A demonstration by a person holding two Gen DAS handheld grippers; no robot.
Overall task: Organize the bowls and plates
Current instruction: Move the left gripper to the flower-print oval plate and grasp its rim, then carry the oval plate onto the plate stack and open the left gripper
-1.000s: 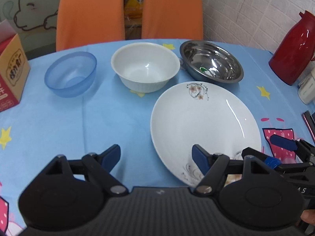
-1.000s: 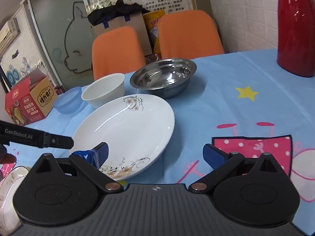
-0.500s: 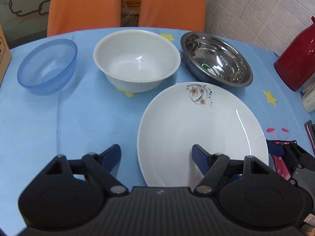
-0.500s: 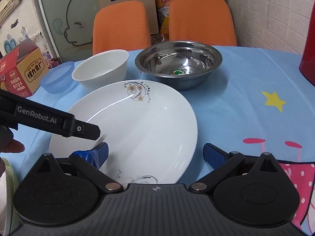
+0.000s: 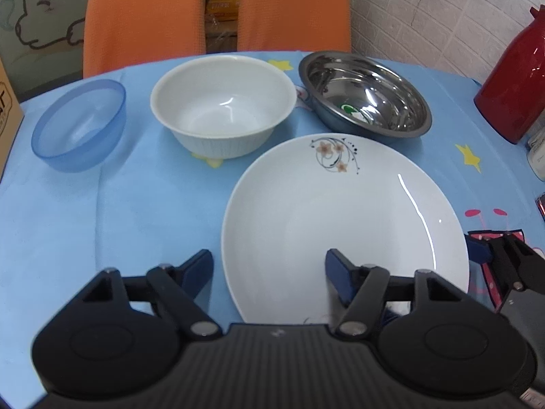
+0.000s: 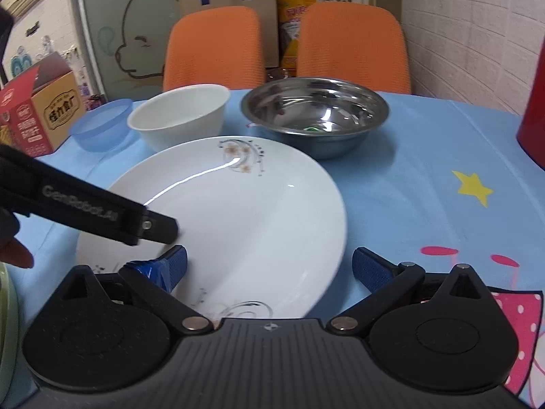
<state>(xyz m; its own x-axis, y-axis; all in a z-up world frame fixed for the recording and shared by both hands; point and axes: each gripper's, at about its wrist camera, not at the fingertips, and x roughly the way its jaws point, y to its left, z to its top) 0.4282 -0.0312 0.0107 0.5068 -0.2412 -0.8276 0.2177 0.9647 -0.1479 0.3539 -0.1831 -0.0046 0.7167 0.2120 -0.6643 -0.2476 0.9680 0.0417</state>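
A large white plate with a flower print (image 5: 344,218) lies on the blue tablecloth; it also shows in the right wrist view (image 6: 245,218). Behind it stand a white bowl (image 5: 223,102), a steel bowl (image 5: 364,95) and a blue plastic bowl (image 5: 80,126). My left gripper (image 5: 269,266) is open, its right finger over the plate's near left part. My right gripper (image 6: 269,266) is open, its left finger over the plate's near edge and its right finger beside the rim. Neither holds anything.
A red thermos (image 5: 511,78) stands at the right. A cardboard snack box (image 6: 37,116) sits at the left. Two orange chairs (image 6: 214,47) stand behind the table. Another plate's rim (image 6: 6,293) shows at the far left of the right wrist view.
Both grippers have moved forward towards the bowls, and the plate lies closer under them. The left gripper's finger now reaches further over the plate in the right wrist view.
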